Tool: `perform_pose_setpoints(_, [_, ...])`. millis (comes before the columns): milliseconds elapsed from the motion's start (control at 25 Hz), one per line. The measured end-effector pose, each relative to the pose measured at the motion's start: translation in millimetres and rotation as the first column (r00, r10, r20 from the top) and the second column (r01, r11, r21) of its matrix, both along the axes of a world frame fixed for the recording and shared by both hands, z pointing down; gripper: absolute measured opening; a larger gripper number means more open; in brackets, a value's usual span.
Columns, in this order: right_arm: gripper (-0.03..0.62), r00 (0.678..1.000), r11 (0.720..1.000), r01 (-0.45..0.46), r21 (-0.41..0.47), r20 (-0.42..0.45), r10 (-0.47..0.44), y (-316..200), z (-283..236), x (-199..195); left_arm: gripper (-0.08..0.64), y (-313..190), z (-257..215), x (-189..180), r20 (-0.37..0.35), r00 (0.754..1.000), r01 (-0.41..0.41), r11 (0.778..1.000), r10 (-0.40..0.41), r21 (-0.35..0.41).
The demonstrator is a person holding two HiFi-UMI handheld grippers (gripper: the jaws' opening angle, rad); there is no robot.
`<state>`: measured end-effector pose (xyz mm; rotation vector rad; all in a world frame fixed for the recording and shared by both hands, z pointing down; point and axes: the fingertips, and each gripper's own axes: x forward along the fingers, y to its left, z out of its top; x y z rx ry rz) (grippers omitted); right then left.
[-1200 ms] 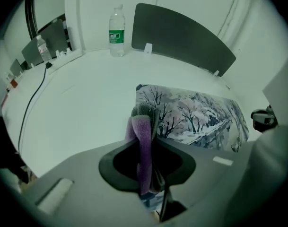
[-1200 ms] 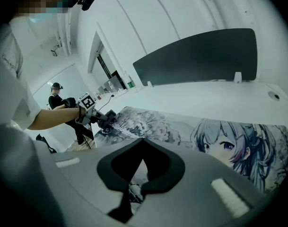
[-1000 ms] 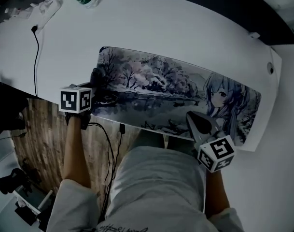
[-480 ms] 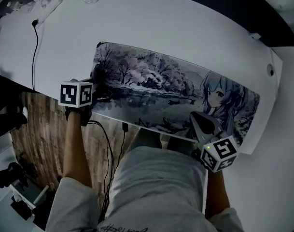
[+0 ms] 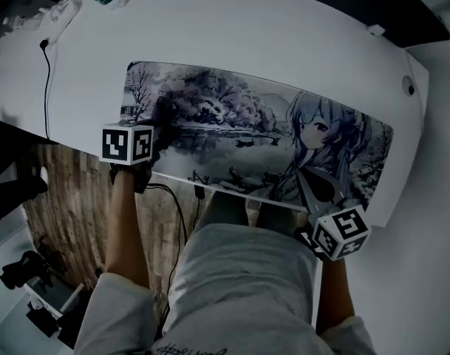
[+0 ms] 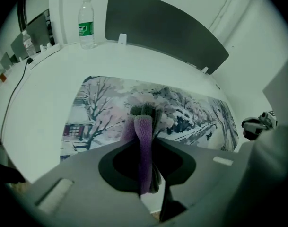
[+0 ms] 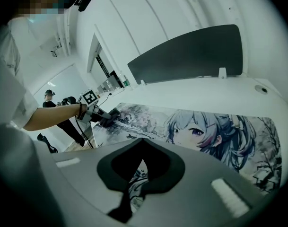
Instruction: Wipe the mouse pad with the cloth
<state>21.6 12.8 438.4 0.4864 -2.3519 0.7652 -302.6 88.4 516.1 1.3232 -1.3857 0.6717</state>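
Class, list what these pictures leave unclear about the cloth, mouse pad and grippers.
- Left gripper view: whether the cloth touches the mouse pad; the cloth's own tip covers the contact.
- Head view: the cloth, too dark to separate from the left gripper.
- Right gripper view: whether the shut right gripper presses the mouse pad; its body hides the underside.

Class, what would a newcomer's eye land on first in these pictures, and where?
A long mouse pad printed with snowy trees and a blue-haired girl lies along the white desk. The left claw, shut on a purple cloth, holds it on the pad's left part.
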Motion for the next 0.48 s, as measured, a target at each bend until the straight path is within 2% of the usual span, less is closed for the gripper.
perform_pose_setpoints(280, [0.006,0.999,0.999,-0.032,0.001,0.0,0.032,-7.5,-1.0,44.4,0.097,-24.2,0.3,74.1,-0.028,0.995,-0.09,0.996,0.09,0.007])
perform_pose_setpoints(480, [0.006,0.999,0.999,-0.049,0.004,0.008,0.049,-11.7,-3.5,69.1,0.097,-43.4,-0.1,129.1,-0.085,0.986,-0.144,0.989,0.146,0.025])
